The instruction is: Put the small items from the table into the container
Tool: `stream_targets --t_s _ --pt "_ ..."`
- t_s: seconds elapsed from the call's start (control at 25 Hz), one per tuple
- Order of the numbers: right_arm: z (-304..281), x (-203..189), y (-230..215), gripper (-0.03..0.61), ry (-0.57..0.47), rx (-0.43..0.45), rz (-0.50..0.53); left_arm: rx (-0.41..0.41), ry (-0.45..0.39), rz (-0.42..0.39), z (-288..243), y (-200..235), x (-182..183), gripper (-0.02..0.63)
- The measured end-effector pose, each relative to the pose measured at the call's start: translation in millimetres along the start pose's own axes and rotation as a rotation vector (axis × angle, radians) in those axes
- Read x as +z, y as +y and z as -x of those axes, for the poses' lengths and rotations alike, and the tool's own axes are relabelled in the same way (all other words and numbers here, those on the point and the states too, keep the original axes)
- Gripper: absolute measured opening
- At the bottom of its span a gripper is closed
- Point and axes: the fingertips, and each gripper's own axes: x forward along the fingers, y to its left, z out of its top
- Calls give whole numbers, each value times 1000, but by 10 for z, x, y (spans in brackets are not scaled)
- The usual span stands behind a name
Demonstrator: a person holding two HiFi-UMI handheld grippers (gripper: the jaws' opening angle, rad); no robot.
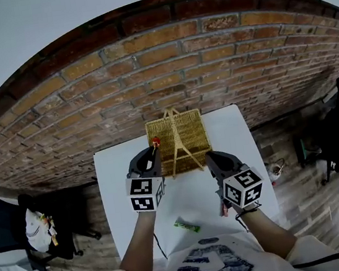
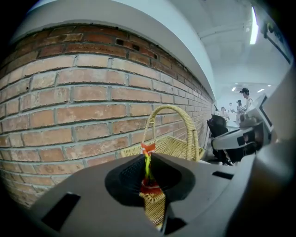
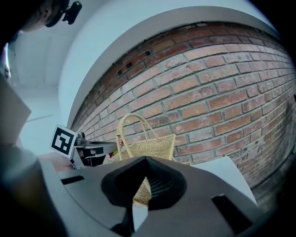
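The left gripper [image 1: 154, 148] held a small wrapped sweet [image 1: 155, 142], red and yellow-green, pinched narrowly between its jaws at the near left corner of the wicker basket [image 1: 195, 140]. The basket stood at the far edge of the white table [image 1: 190, 191]. The right gripper [image 1: 212, 157] hung just before the basket's right side, its jaws together on nothing.

The likeliest slip was an early release. From above it could not be told whether the sweet had cleared the rim, so letting go there might drop it on the table outside the basket. The thin pinch on the wrapper could also give way, and the upright handle might knock the sweet aside.

The left gripper view showed what the head view reduced to a red speck: the sweet [image 2: 148, 157] stood edge-on between the pads of the left gripper [image 2: 148, 173], with the basket [image 2: 175, 143] ahead. The right gripper view confirmed that the right gripper [image 3: 141, 180] was empty before the basket [image 3: 148, 148]. Only the head view showed a green packet [image 1: 186, 225] lying near the person, not yet collected.
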Motion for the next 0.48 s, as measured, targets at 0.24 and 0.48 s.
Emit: stream_targets --t_s 0.24,0.48 --pt "-38 -62 -59 20 12 -9 -8 -5 13 0 -100 11 -60 85" --pt "-35 -112 -105 20 22 -17 -17 -9 24 -1 -165 -6 -106 86"
